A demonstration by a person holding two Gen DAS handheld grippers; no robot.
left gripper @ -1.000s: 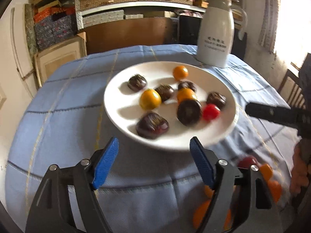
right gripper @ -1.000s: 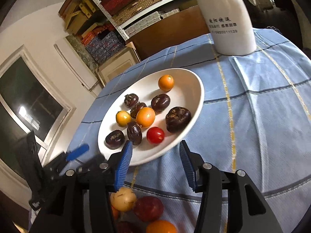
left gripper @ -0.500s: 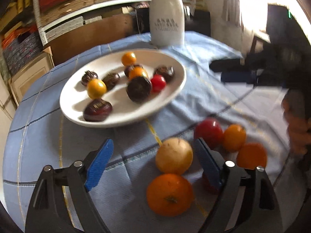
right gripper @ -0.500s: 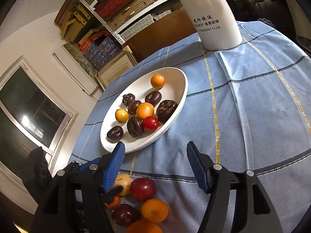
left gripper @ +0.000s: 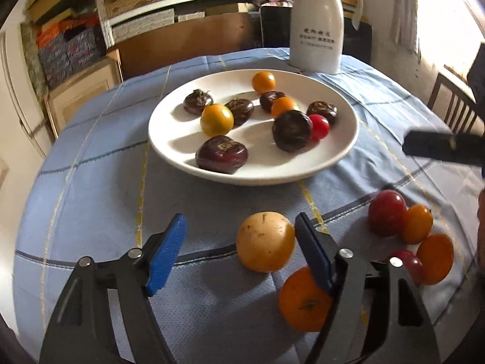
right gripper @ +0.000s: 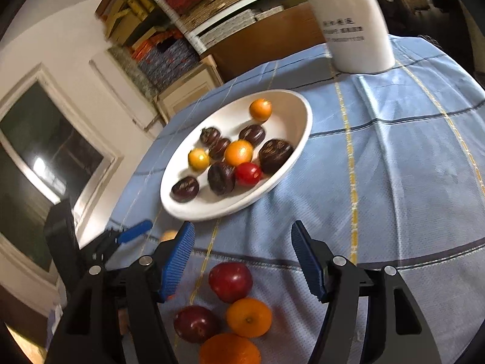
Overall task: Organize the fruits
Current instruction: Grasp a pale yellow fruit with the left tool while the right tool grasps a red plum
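A white plate (left gripper: 182, 148) holds several dark, orange, yellow and red fruits. In front of it, loose fruits lie on the blue cloth. A yellow round fruit (left gripper: 265, 242) sits between the fingers of my left gripper (left gripper: 239, 233), close to the right pad. The left pad stands well off it and the jaws are closing. An orange (left gripper: 303, 303) lies behind the right finger. My right gripper (right gripper: 242, 233) is open over a red fruit (right gripper: 230, 282), with a dark red fruit (right gripper: 195, 323) and an orange (right gripper: 248, 317) nearer the camera.
A tall white jug (left gripper: 316, 30) stands behind the plate. Red and orange fruits (left gripper: 386, 212) cluster at the right, below the right gripper's dark finger (left gripper: 439, 148). Shelves with boxes and a chair (left gripper: 454, 106) stand beyond the table. Bare cloth (right gripper: 409, 166) lies right of the plate.
The left view swung right to the loose fruits, then settled with the yellow fruit between its fingers, which have narrowed. The right jaws widened and drew back over the loose fruits.
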